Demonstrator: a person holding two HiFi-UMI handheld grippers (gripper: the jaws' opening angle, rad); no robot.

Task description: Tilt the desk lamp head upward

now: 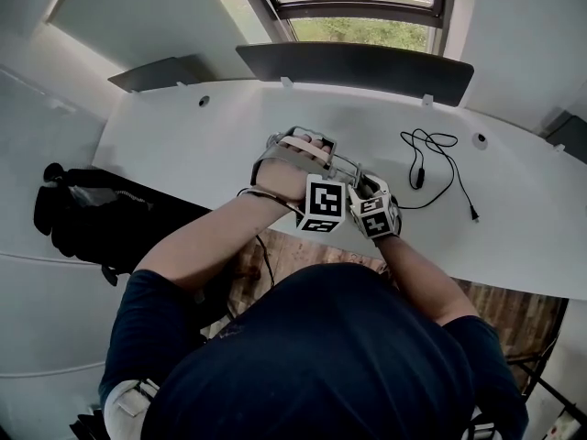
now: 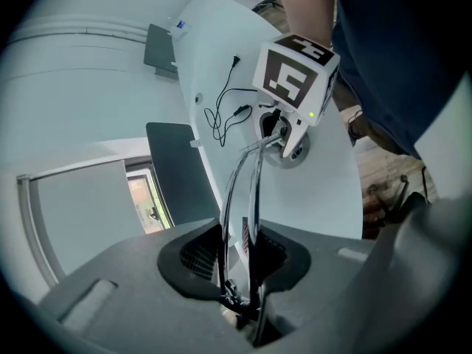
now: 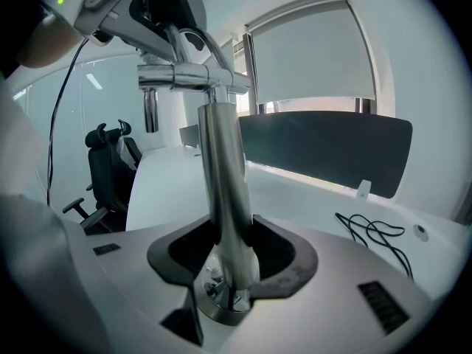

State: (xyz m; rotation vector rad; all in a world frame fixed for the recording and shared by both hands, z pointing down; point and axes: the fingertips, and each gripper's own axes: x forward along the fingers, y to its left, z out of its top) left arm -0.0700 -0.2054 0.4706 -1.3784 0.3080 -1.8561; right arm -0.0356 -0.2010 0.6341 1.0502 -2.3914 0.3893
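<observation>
The desk lamp is chrome and stands at the middle of the white desk point(image 1: 202, 145), mostly hidden under both hands in the head view. My left gripper point(image 2: 237, 243) is shut on the lamp's thin twin-rod arm point(image 2: 247, 175), which runs down to the round base point(image 2: 295, 155). My right gripper point(image 3: 230, 255) is shut on the upright chrome post point(image 3: 223, 175), low down near the base. Above it the post meets a horizontal chrome joint point(image 3: 184, 74). The two marker cubes point(image 1: 323, 204) point(image 1: 372, 216) sit close together.
A loose black cable point(image 1: 431, 159) lies on the desk to the right of the lamp. A dark partition screen point(image 1: 358, 62) lines the desk's far edge below a window point(image 1: 358, 12). A black office chair point(image 1: 83, 214) stands left of the desk.
</observation>
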